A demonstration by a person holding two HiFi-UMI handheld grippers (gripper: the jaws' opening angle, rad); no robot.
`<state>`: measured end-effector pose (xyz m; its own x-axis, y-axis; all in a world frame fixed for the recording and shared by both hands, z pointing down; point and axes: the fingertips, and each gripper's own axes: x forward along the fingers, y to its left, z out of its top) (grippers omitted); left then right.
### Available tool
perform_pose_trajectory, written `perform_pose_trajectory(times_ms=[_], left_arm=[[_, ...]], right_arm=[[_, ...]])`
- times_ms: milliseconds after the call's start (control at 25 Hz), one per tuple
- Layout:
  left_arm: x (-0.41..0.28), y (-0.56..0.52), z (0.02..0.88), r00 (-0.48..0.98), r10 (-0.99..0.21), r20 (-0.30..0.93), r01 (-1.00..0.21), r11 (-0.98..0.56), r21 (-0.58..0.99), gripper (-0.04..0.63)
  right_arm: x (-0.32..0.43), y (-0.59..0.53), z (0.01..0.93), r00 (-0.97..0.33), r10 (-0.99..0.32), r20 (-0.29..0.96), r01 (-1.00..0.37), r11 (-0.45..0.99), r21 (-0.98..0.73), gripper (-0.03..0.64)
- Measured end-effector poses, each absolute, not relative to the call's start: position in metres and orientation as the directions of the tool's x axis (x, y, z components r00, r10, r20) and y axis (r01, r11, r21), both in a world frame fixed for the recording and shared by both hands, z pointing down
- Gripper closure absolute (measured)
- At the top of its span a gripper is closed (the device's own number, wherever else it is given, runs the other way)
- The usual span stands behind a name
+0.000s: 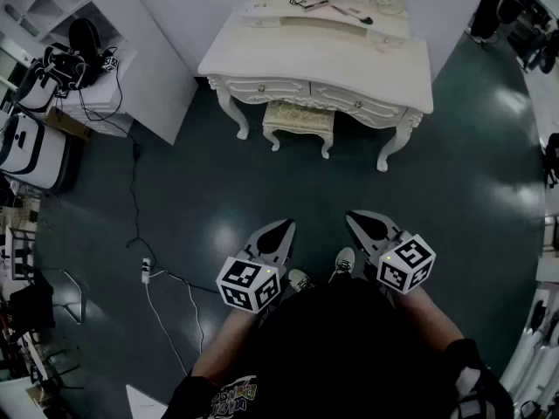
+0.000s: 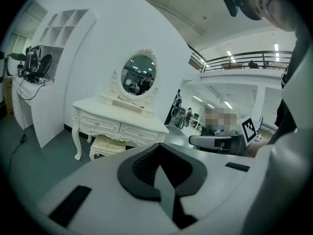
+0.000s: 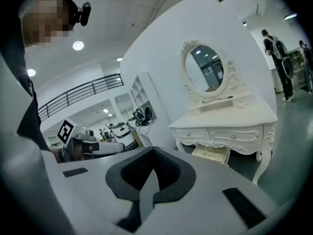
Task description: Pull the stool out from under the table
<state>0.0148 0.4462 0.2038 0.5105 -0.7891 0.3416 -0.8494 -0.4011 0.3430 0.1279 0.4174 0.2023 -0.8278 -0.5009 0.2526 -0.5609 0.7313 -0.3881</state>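
Note:
A small cream stool with carved legs stands tucked under the front of a white dressing table with an oval mirror. The stool shows low under the table in the left gripper view, and the stool again in the right gripper view. My left gripper and right gripper are held side by side over the dark floor, well short of the stool. Both are shut with nothing between the jaws. In their own views the left gripper and the right gripper point toward the table.
A white partition wall stands left of the table. Bags and gear sit on a low unit at far left. A cable with a power strip trails over the floor left of my feet. Shelving lines the right edge.

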Motion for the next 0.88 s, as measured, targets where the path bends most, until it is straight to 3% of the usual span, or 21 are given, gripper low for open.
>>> perform_pose_trajectory(times_ms=[880], left_arm=[[0.042, 0.426, 0.216, 0.495, -0.788, 0.367, -0.866, -0.41, 0.287, 0.591]], right_arm=[[0.167, 0.394, 0.201, -0.808, -0.549, 0.214, -0.586, 0.711, -0.389, 0.589]])
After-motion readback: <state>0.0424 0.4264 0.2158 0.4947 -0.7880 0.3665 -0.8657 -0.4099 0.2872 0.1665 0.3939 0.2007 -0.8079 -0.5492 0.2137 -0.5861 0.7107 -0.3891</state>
